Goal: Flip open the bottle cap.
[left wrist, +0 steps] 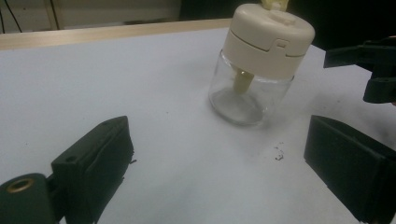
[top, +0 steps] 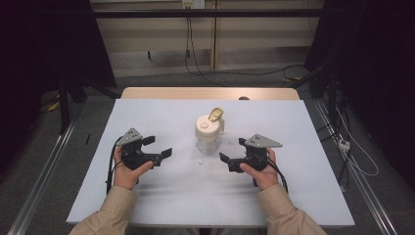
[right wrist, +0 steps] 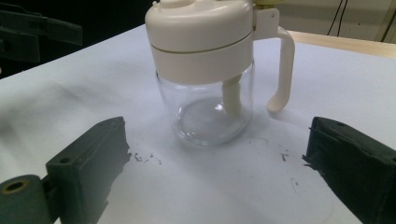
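The glass jar (top: 207, 139) stands upright on the white table cover (top: 161, 200), ahead of both sets of fingers and roughly midway between them; it looks empty apart from a pale tube hanging down inside from the cream lid (top: 207, 128); the lid is seated, with a yellowish piece (top: 215, 114) rising at its far edge and a cream handle (right wrist: 281, 74) curving down one side. In the right gripper view the jar sits centred between the jaws but beyond their tips, handle towards the right-hand finger (right wrist: 352, 163); this alignment suggests a squared-up approach to the glass body. The right gripper (top: 233, 155) is spread wide, holding nothing; the left gripper (top: 157, 146) is likewise wide apart and empty, with the jar ahead and off towards its right-hand finger (left wrist: 350, 163), not yet lined up. Both grippers rest near the cover, apart from the jar; dark crumbs (left wrist: 279, 153) lie on the cover between jar and fingers. Judgement: no grasp has begun.
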Motion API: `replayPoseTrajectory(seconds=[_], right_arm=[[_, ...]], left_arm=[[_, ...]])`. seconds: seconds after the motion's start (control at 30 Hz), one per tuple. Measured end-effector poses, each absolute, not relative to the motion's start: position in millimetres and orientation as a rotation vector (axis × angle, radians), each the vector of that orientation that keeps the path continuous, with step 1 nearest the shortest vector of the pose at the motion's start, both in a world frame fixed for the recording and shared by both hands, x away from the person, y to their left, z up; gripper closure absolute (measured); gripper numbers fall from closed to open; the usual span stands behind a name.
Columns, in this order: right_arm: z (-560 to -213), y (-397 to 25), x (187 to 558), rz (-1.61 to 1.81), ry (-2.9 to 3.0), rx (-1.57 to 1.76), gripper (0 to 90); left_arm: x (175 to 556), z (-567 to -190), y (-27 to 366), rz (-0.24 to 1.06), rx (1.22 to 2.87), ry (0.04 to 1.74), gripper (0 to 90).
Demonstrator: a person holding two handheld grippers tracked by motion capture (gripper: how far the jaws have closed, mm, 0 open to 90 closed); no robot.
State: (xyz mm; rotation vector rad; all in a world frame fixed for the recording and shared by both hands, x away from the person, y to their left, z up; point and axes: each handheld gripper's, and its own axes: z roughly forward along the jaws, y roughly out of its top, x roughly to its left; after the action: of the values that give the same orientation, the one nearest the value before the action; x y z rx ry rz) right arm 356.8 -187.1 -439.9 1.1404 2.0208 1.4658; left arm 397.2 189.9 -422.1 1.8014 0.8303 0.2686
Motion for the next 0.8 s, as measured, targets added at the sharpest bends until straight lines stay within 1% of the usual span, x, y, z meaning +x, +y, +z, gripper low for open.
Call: replayPoseTrajectory(seconds=[0.2,0.3,0.8], right_arm=[[-440,-197,349,1.45,2.018,1.138,5.3],[-440,-202,346,1.444,2.022,1.143,2.8],[-438,-216,328,1.439,2.032,1.094,3.2]], left_arm=[[390,-422,196,0.272,1.792,0.819,7.0],[388,-423,201,0.267,1.789,0.828,6.8],[381,-427,213,0.267,1.798,0.847,5.8]])
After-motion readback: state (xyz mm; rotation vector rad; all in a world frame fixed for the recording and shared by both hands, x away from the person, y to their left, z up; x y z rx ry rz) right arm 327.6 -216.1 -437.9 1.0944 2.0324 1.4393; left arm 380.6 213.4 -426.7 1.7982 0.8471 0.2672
